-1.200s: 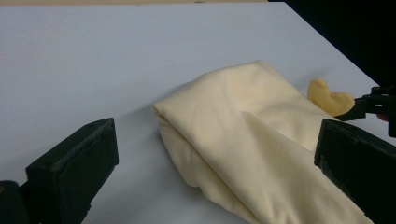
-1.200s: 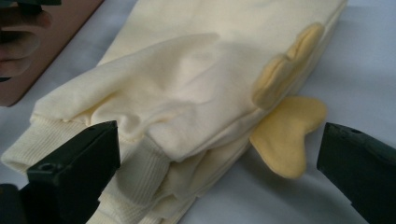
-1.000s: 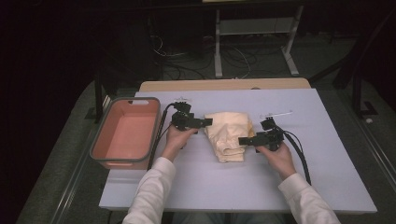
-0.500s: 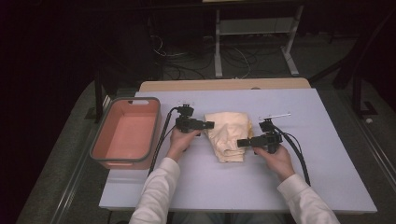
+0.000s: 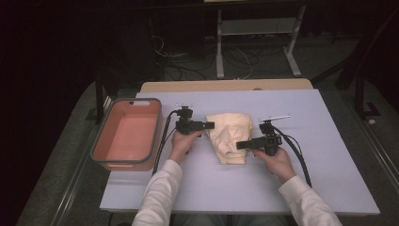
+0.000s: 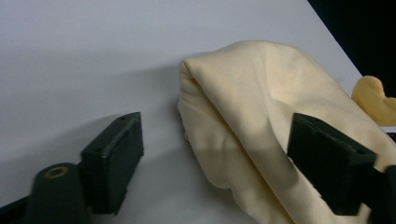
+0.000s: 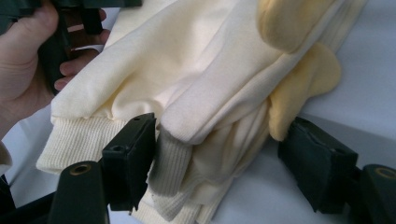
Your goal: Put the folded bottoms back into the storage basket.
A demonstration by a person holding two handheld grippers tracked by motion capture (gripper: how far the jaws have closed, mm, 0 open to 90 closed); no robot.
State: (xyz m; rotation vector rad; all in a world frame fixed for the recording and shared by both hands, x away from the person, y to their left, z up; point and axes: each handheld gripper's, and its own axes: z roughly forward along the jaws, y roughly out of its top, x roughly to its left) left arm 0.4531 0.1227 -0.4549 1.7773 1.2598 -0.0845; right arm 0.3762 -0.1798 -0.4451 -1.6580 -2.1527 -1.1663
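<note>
A folded cream garment [image 5: 230,136] with ribbed cuffs lies mid-table. My left gripper [image 5: 209,125] sits at its left edge, jaws open, and the cloth's folded corner [image 6: 243,102] lies between and ahead of them. My right gripper [image 5: 241,145] comes from the right at the garment's near end, open, with the ribbed cuffs and folds [image 7: 205,140] between its two fingers [image 7: 128,154]. A yellower lining [image 7: 303,79] shows at one side. The other hand [image 7: 28,60] and its gripper appear in the right gripper view.
A salmon-coloured bin with a grey rim [image 5: 127,134] stands at the table's left side. The pale table surface [image 5: 329,141] extends right and toward the front edge. Cables [image 5: 296,150] trail from both grippers. Dark floor and a white frame lie beyond.
Both grippers have shifted slightly; the left has edged toward the garment's left edge and the right stays at its near end. The garment looks unmoved.
</note>
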